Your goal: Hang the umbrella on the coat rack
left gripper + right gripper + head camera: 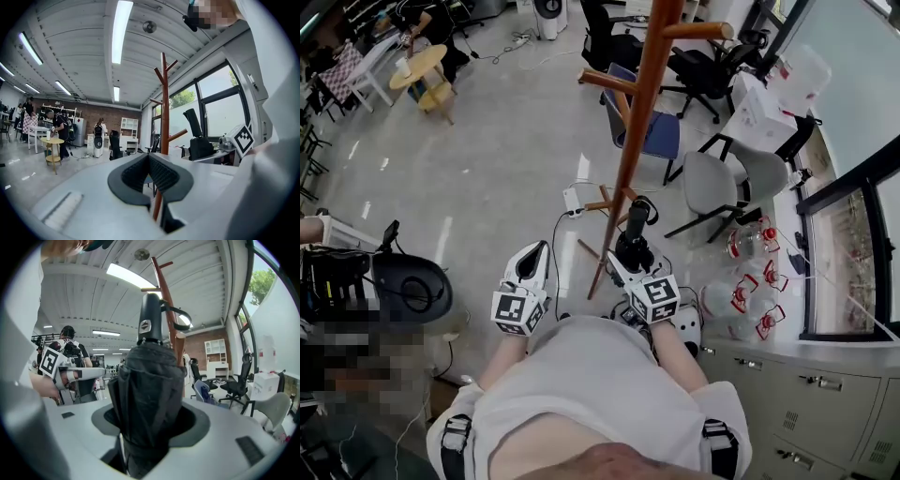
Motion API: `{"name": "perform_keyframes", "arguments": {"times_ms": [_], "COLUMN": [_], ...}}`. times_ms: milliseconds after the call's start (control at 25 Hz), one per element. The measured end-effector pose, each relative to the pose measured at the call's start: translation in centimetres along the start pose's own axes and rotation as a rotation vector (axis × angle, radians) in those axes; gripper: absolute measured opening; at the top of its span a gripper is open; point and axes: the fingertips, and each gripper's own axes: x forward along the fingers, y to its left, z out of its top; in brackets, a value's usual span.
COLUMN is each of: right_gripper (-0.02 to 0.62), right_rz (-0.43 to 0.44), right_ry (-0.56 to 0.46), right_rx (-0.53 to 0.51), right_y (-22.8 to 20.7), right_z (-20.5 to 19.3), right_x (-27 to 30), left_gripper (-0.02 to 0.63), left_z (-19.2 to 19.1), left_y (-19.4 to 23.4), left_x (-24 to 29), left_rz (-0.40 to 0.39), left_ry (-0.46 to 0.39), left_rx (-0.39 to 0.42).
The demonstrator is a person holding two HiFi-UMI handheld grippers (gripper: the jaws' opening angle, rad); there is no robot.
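A folded black umbrella (pixel 147 394) fills the right gripper view. It stands upright between the jaws of the right gripper (pixel 153 423), which clamp around its bunched fabric about midway along, with the handle (pixel 151 317) on top. A thin wrist strap (pixel 180 315) loops off that handle.

It looks light. The canopy cloth is probably soft and a little slick over a stiff core, and the handle is hard plastic. The fabric grip seems sound, provided the squeeze reaches the shaft inside. The limp strap is likely the part to slip over a peg, so that end should stay free.

Just beyond it rises the wooden coat rack (pixel 630 159), its pole close to the umbrella; whether the two touch cannot be told. The left gripper (pixel 149 173) hangs level beside the right one with its pads pressed together on nothing.

The count is one umbrella, one strap, one rack and two grippers. The left gripper view shows four pegs, all bare.
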Motion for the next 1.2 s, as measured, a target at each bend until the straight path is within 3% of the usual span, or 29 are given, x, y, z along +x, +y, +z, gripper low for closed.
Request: {"name": "perform_keyframes", "arguments": {"times_ms": [400,1200], "right_gripper": [0.252,0.252], "right_rz": [0.045,0.019], "right_ry": [0.032,0.17], "right_rx": [0.057,0.12], "right_y": [0.5,-0.4], "right_z": [-3.1,-9.4], "right_x": [0.4,2.5], "left_gripper": [0.011,0.011], "left_z": [-1.7,-2.5], "left_y": [-0.8,-0.4], "left_x": [-1.6,-1.2], "left_rz": [0.032,0.039], "left_ry": [0.002,0.026], "left_rx": [0.022,0.009]}}
